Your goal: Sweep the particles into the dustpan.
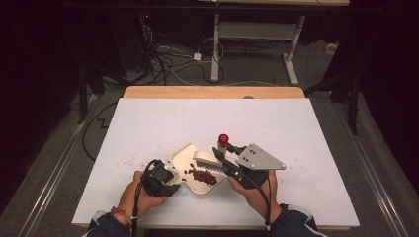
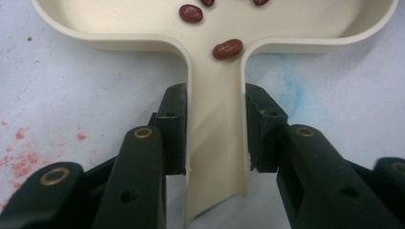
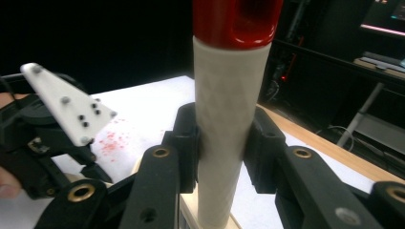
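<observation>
A tilt of the dustpan (image 1: 190, 163) is judged the main risk; the beans (image 1: 203, 177) gathered in it could be spilled back onto the worktop (image 1: 148, 123) if its handle is twisted. That handle is pinched by the left gripper (image 2: 215, 131), at the dustpan's near end; the brush (image 1: 210, 159), over the dustpan's far rim, is clamped by the right gripper (image 3: 220, 138).

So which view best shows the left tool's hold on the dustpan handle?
The left gripper view: the left tool visibly clamps the dustpan handle from both sides. The high view shows the hand covering it; in the right gripper view the handle is hidden.
</observation>
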`<state>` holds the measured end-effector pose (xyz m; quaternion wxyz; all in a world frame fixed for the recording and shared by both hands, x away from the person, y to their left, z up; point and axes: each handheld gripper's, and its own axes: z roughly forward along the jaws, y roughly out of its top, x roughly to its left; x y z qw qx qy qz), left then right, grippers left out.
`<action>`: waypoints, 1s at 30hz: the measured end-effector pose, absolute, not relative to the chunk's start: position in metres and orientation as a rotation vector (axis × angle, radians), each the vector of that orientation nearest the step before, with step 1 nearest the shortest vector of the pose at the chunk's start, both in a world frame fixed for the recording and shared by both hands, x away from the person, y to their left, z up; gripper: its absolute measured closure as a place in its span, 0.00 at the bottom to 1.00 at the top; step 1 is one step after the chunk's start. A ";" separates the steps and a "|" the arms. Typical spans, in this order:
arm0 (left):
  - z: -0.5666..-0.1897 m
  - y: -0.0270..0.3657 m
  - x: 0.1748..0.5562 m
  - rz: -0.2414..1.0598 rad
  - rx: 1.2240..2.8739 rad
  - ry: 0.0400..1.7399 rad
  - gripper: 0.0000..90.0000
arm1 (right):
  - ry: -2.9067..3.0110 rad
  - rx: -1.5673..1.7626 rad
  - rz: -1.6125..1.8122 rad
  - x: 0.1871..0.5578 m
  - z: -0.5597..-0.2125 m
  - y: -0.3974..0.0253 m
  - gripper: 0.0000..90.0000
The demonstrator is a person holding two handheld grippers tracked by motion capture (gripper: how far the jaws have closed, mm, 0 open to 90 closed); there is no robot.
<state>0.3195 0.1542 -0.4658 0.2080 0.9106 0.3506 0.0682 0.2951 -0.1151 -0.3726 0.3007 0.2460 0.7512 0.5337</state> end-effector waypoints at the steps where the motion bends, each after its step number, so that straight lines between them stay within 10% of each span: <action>1: -0.466 0.155 0.320 0.191 2.533 0.980 0.70 | 1.985 0.656 1.415 0.297 -0.373 -0.118 0.77; 30: -0.468 0.168 0.329 0.196 2.437 1.077 0.69 | 1.953 0.637 1.397 0.297 -0.388 -0.104 0.77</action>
